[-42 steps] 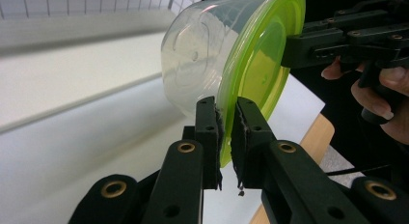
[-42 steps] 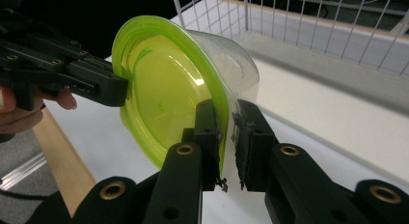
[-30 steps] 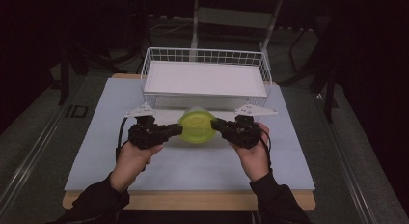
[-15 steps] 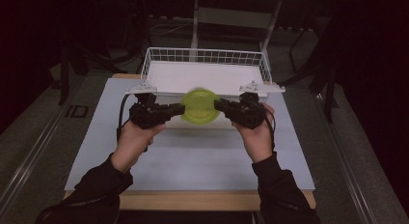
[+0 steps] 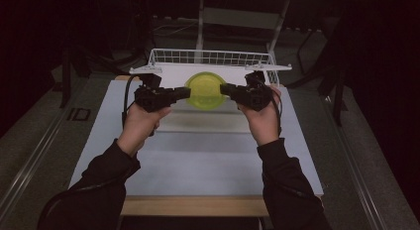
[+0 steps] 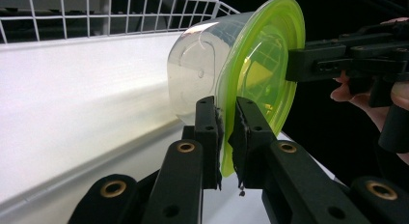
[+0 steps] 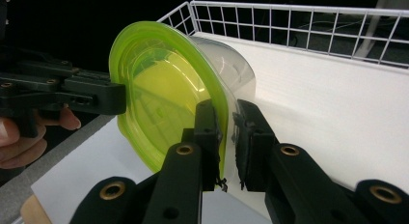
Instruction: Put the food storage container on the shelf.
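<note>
A clear round tub with a lime-green lid [image 5: 205, 90] hangs in the air between both grippers, lid toward the person and the clear base toward the wire basket [image 5: 163, 58]. My left gripper [image 5: 184, 93] is shut on the lid's rim at its left side; in the left gripper view its jaws pinch the green lid rim [image 6: 263, 69] at my left gripper [image 6: 226, 137]. My right gripper [image 5: 225, 88] is shut on the rim at the opposite side, seen close as my right gripper [image 7: 226, 137] clamping the tub's edge [image 7: 159, 89].
A white wire basket [image 7: 299, 21] with a white floor stands just beyond the tub at the table's far edge. The white mat [image 5: 208, 155] covers the table below my forearms. Dark floor and chair legs lie around the table.
Both grippers have lifted the tub and carried it away from the person, from over the mat's middle to the front edge of the wire basket.
</note>
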The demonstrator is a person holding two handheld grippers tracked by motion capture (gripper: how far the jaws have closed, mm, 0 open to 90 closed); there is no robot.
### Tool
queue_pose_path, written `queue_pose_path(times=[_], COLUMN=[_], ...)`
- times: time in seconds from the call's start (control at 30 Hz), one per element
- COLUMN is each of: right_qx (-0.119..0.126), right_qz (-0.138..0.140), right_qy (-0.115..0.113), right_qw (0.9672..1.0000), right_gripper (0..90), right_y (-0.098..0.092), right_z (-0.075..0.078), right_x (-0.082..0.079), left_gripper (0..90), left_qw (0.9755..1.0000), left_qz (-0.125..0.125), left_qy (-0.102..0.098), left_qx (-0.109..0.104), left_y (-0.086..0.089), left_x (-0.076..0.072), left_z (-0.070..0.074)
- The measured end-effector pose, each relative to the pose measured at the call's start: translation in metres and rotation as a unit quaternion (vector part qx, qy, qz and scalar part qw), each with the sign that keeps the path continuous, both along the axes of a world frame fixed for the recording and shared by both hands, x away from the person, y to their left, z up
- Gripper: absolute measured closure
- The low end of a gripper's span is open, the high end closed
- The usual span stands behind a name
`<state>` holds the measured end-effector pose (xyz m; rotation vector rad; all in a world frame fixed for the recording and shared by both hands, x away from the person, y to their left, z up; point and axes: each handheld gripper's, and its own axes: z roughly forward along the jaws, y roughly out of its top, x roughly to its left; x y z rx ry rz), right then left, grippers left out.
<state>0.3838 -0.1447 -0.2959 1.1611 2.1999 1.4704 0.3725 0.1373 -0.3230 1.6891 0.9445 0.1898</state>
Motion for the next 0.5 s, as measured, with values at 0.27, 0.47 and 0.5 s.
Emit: queue_pose_path(times=[0.27,0.47,0.5], right_qx=[0.002,0.007,0.007], right_qz=[-0.007,-0.013,-0.014], right_qy=[0.024,0.043,0.047], right_qw=[0.9997,0.999,0.9988], right_gripper=[80.4,80.4,80.3], right_y=[0.002,0.003,0.003], right_z=[0.008,0.007,0.006], right_x=[0.021,0.032,0.034], left_gripper=[81.8,81.3,81.3], left_qw=[0.9999,0.9998,0.9997], left_qz=[0.011,0.013,0.015], left_qy=[0.012,0.016,0.019], left_qx=[-0.002,-0.002,0.001], left_y=[-0.001,0.0,0.0], left_x=[0.019,0.028,0.029], left_z=[0.006,0.003,0.002])
